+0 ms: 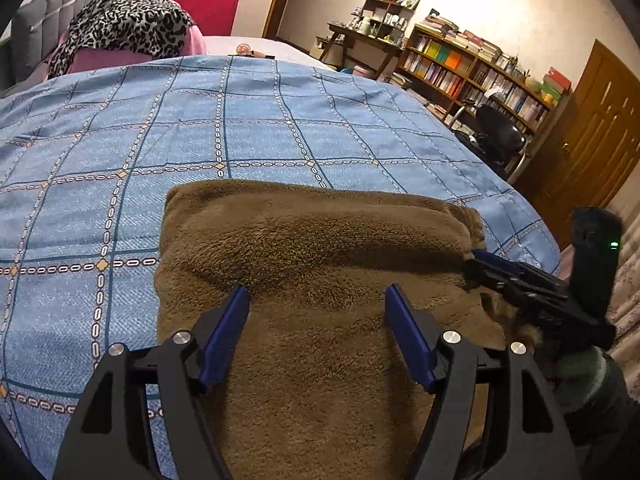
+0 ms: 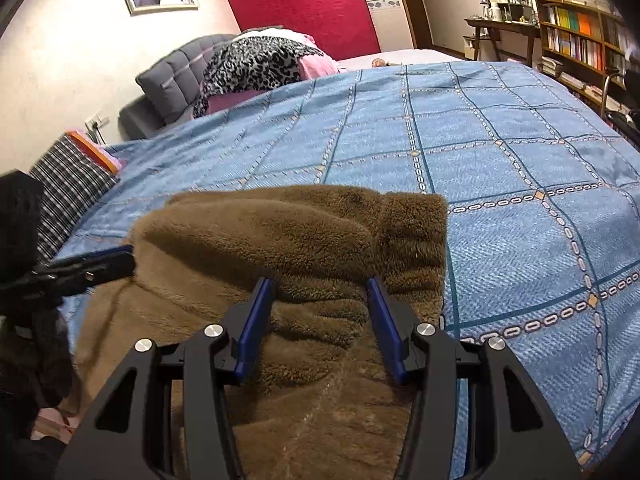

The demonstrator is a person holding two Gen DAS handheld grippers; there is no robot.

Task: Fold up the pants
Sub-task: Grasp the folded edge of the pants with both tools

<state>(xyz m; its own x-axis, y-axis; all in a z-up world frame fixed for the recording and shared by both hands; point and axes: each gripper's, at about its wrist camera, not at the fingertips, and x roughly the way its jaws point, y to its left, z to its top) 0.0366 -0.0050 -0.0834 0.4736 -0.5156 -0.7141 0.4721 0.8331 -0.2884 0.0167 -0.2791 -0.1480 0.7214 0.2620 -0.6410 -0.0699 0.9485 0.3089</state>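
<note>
Brown fleece pants lie on the blue checked bedspread near the bed's front edge, with a folded layer on top. My left gripper is open just above the pants, holding nothing. My right gripper is open above the pants near their right cuff end, also empty. The right gripper shows in the left wrist view at the pants' right edge. The left gripper shows in the right wrist view at the pants' left edge.
A leopard-print cloth on pink bedding lies at the bed's head. A checked pillow sits at the left bed edge. A bookshelf, a desk, a black chair and a wooden door stand to the right.
</note>
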